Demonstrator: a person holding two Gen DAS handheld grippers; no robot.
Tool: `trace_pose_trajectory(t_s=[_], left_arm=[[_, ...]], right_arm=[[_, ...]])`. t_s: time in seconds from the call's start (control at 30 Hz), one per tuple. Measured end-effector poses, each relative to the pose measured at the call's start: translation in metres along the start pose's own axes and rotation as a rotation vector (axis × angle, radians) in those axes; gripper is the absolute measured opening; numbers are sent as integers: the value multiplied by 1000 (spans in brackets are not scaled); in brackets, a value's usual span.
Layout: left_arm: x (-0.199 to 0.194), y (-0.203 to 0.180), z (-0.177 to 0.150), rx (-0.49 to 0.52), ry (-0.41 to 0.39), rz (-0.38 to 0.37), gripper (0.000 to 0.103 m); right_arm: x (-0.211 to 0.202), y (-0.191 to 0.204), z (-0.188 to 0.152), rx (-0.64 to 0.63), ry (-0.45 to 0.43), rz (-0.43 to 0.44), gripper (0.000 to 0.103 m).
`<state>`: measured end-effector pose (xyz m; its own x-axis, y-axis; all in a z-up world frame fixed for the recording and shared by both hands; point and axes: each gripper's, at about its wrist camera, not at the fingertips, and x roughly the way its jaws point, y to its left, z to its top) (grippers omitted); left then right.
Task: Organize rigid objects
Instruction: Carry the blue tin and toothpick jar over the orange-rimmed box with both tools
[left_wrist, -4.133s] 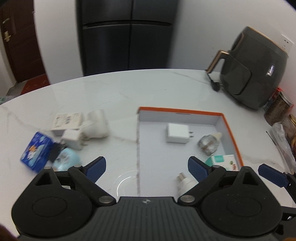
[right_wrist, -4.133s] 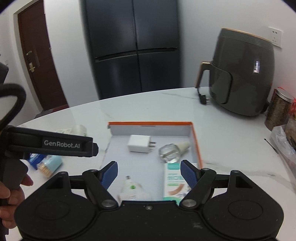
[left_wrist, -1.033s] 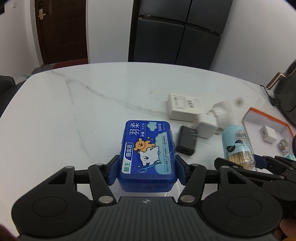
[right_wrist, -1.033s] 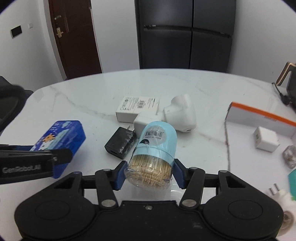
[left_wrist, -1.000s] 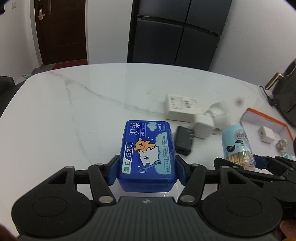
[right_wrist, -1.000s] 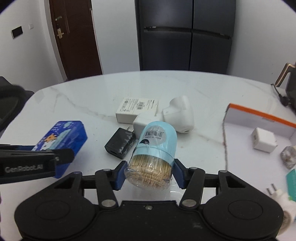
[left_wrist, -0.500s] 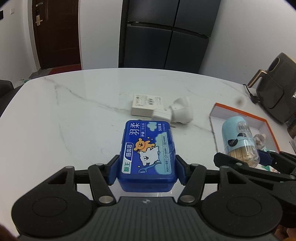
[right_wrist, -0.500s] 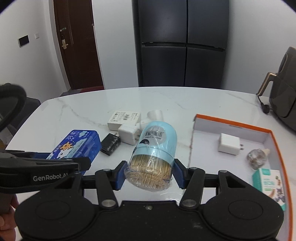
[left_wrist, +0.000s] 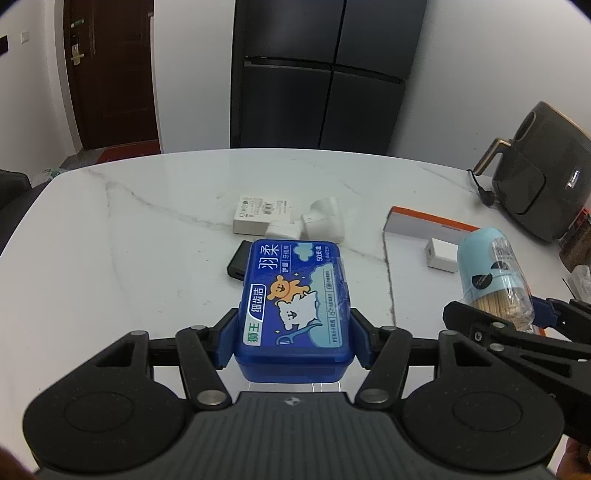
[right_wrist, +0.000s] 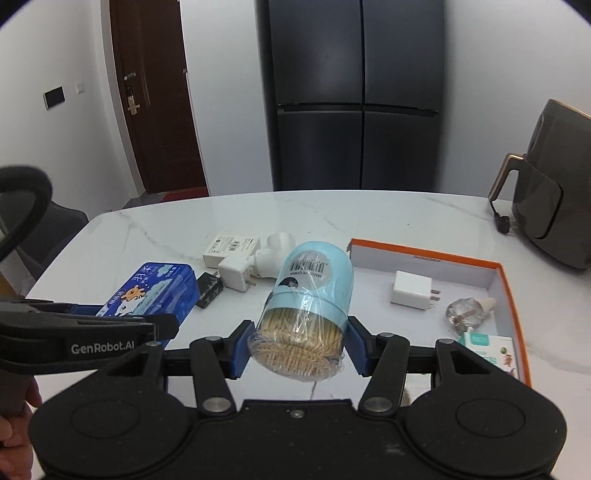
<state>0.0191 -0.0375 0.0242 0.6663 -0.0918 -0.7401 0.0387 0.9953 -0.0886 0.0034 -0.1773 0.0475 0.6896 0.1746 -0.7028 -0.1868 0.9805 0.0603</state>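
Both hands had lifted off toward the orange-rimmed tray (right_wrist: 504, 275): left gripper (left_wrist: 293, 341) clamped the blue floss box (left_wrist: 295, 302), right gripper (right_wrist: 299, 349) the toothpick jar (right_wrist: 308, 302), whose slick wrap might let it slip.

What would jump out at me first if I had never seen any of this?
Probably the two things held up over the white marble table: a bright blue floss-pick box clamped in the left tongs, and a pale blue jar of toothpicks gripped in the right tongs. To the right lies an orange-rimmed tray holding a white charger.
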Motion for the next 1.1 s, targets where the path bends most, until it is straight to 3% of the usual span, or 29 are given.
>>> trace_pose_trajectory(t_s=[1.1], left_arm=[[-17,-64,-12,44,-20,-38,61]], right_arm=[[-43,-56,-14,58,-35,-33,64]])
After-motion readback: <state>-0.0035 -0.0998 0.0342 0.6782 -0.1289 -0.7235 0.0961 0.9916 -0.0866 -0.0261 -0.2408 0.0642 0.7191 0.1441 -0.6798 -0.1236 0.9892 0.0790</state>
